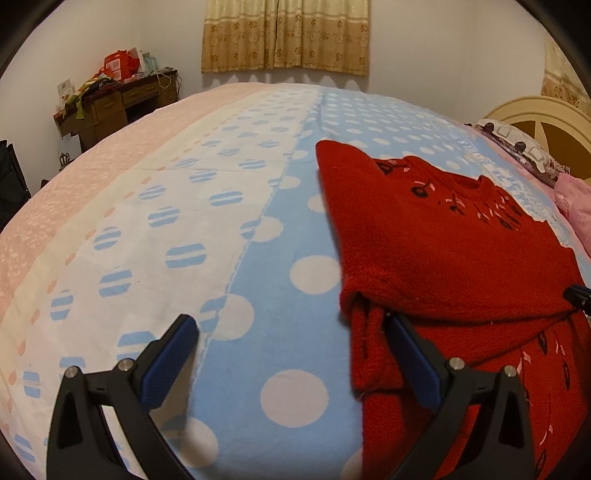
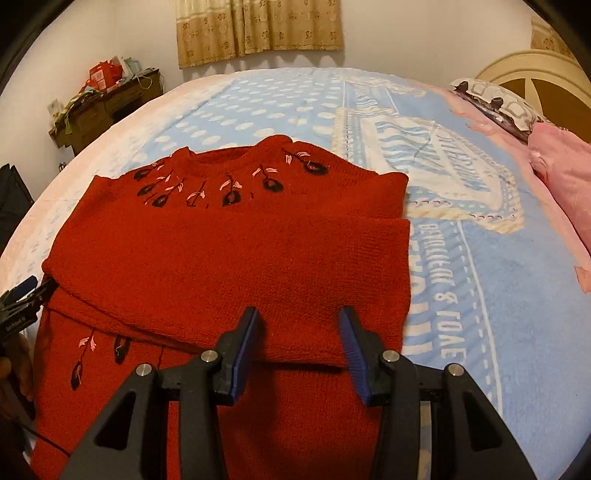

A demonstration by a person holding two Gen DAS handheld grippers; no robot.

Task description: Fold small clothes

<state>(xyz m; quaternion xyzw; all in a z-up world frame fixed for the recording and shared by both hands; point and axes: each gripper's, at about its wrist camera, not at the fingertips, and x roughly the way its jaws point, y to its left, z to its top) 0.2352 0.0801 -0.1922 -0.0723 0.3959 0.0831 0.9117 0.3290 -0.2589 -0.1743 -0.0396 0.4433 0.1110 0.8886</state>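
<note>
Red knitted sweater [image 2: 229, 258] lies on a bed covered by a blue blanket with white dots [image 1: 273, 266], its neckline with dark embroidered flowers pointing toward the far wall; a sleeve or side panel appears folded across the chest, forming a thick band with a straight edge on the right, and the lower body with more embroidery shows nearer the cameras; judging from this, the side folds look done or nearly so, and the lengthwise fold of hem toward collar seems left to do; the right gripper [image 2: 299, 332] hovers low over the near edge of the folded band, its blue-padded fingers [image 2: 243, 347] apart with cloth beneath them but nothing pinched between the pads; the left gripper [image 1: 291, 350] sits at the sweater's left edge, fingers spread wide, one finger [image 1: 410, 354] tucked against the folded cloth and the other over bare blanket, gripping nothing; open blanket stretches well beyond the sweater on the left and toward the far wall, giving room to move; on the right a printed panel of the blanket lies flat, with a pink pillow [image 2: 561, 177] and the headboard [image 2: 532, 74] farther off; a cluttered wooden desk [image 1: 118, 107] and curtains [image 1: 284, 33] stand against the wall, well apart from the work.
</note>
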